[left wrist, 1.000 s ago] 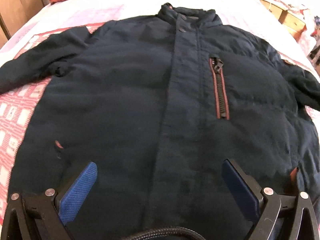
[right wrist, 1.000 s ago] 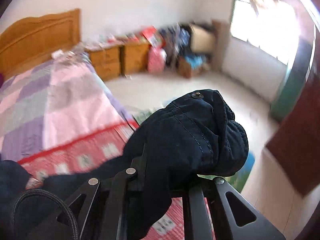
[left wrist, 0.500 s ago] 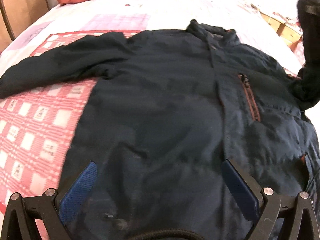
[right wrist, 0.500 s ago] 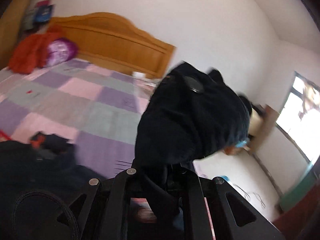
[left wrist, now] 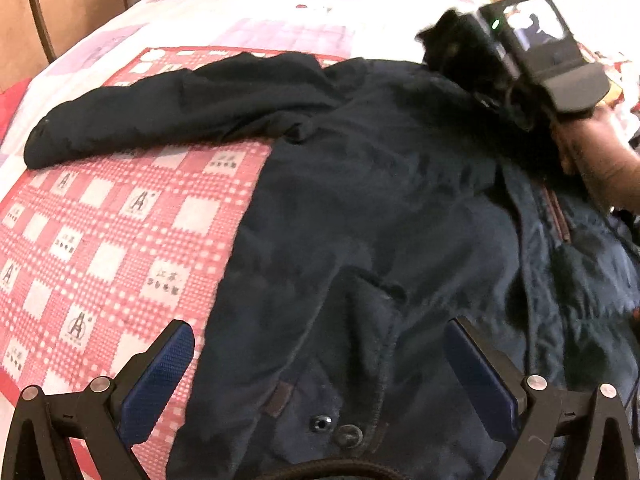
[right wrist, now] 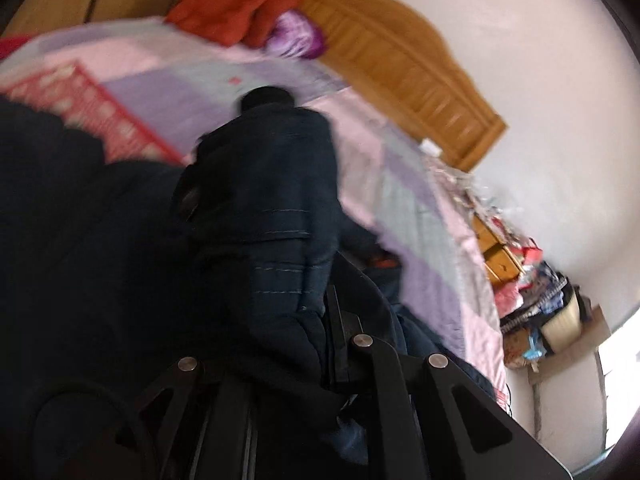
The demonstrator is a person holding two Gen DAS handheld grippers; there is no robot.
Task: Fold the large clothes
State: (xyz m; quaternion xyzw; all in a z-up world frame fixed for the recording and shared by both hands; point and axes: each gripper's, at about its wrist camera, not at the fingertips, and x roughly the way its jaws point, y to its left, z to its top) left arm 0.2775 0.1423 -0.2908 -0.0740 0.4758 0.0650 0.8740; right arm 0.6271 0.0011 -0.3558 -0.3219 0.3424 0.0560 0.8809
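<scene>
Dark navy jacket (left wrist: 380, 208) lies front-up across the bed (left wrist: 280, 20), mostly on a red-and-white checked sheet (left wrist: 100, 240). Sheet squares carry a printed "A"-shaped logo and small lines of characters, too blurred to read. 1 sleeve (left wrist: 160, 108) stretches flat to the left over the checks. Near the hem: a snap stud (left wrist: 321, 423), a round button (left wrist: 349, 435) and a small brownish tab (left wrist: 278, 398), no legible lettering on it. A zip with reddish trim (left wrist: 558, 216) shows at the right.

Left gripper (left wrist: 320, 368) hovers low over the hem, blue pads (left wrist: 160, 376) spread wide with nothing between them.

Right gripper (right wrist: 320, 344) is pinching the other sleeve (right wrist: 272, 208), cuff bunched up and standing above the fingers; in the left wrist view the right hand (left wrist: 596, 152) carries that sleeve over the jacket's chest near the collar. The right wrist view is motion-blurred, so the grip point is probably just behind the cuff stitching.

Background: wooden headboard (right wrist: 400, 64), orange bedding (right wrist: 236, 8), purple bundle (right wrist: 296, 36), cluttered nightstand (right wrist: 500, 256)
</scene>
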